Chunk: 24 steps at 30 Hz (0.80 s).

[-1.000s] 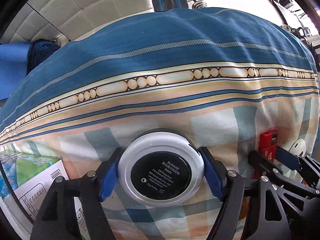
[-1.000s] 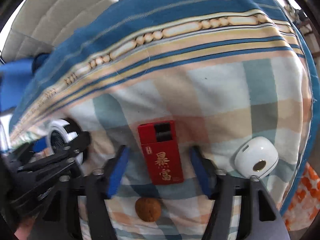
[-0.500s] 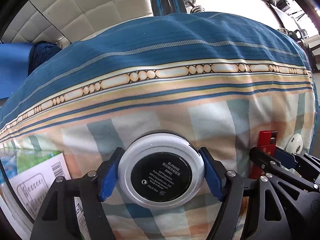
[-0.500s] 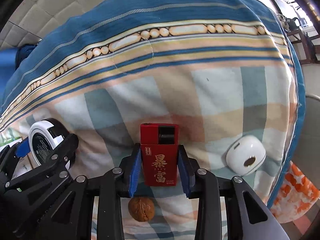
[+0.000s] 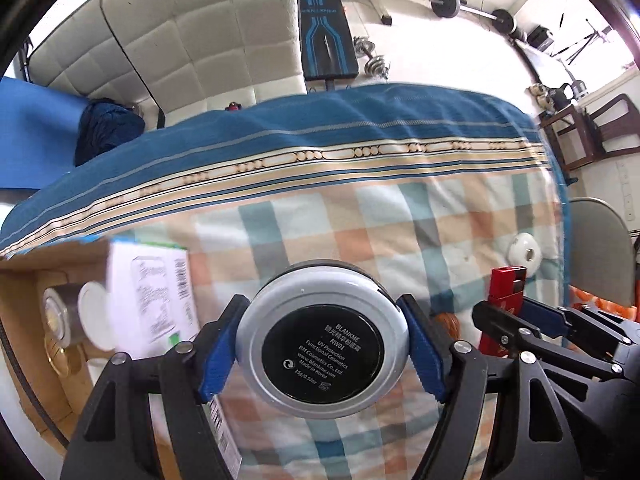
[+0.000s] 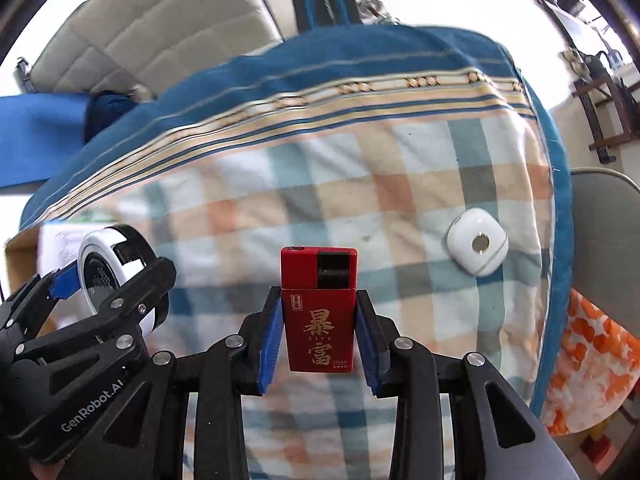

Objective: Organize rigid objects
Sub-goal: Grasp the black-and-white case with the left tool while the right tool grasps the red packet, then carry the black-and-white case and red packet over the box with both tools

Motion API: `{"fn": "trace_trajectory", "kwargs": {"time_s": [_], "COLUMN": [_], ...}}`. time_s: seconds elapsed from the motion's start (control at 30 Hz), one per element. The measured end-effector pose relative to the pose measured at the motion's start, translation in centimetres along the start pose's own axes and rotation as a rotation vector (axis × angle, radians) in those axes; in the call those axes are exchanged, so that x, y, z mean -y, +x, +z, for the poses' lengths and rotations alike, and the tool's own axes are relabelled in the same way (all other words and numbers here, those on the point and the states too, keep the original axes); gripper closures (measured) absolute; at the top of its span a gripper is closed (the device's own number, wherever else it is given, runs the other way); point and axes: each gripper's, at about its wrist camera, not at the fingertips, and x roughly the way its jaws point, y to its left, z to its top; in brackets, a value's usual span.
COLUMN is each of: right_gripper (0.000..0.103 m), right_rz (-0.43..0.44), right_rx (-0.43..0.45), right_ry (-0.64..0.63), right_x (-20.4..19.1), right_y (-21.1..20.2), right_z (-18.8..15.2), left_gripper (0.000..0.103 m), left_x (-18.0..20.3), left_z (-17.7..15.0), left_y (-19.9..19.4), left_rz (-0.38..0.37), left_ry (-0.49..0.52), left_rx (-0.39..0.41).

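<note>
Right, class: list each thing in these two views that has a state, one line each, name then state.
left hand-held gripper: shut on the compact.
compact: closed, gripped, lifted off the cloth.
right hand-held gripper: shut on the red lighter.
red lighter: upright between the pads, lifted.
white case: closed, lying on the checked cloth.
cardboard box: open, items inside.

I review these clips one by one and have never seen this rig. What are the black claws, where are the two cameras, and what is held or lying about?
No robot here: a person carries two hand-held grippers, each with a camera looking along its fingers. The left gripper clamps a round cosmetics compact; the right gripper clamps a red lighter. Both hang above a checked bedspread, where a white rounded case lies. At the left is an open cardboard box.
</note>
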Motion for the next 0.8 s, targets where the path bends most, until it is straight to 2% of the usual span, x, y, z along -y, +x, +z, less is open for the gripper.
{"fn": "trace_trajectory", "kwargs": {"time_s": [0.1,0.3,0.47,0.8], "right_gripper": [0.067,0.067,0.067,0.067], "right_rz": [0.019,0.036,0.052,0.072], "right_rx": [0.034,0.09,0.11,0.115], "right_ry": [-0.032,-0.09,-0.127,-0.215], "right_x": [-1.5,-6.3,-11.4,-19.9], "right_y": [-3.1,-7.3,-6.6,-6.5], "right_z": [-2.3,-6.3,-9.0,-13.1], "left_gripper": [0.03,0.03,0.03,0.03], "left_x": [-1.3,-5.9,-9.9,-16.9], "left_z": [-1.5,-5.5,-8.4,-13.3], "left_y": [-3.4,-9.4,-11.8,-14.5], "left_rz": [-0.004,0.059,0.095,0.096], "left_ry": [0.002,0.0,-0.028,-0.12], "left_rx": [0.047,0.137,0.163,0.19]}}
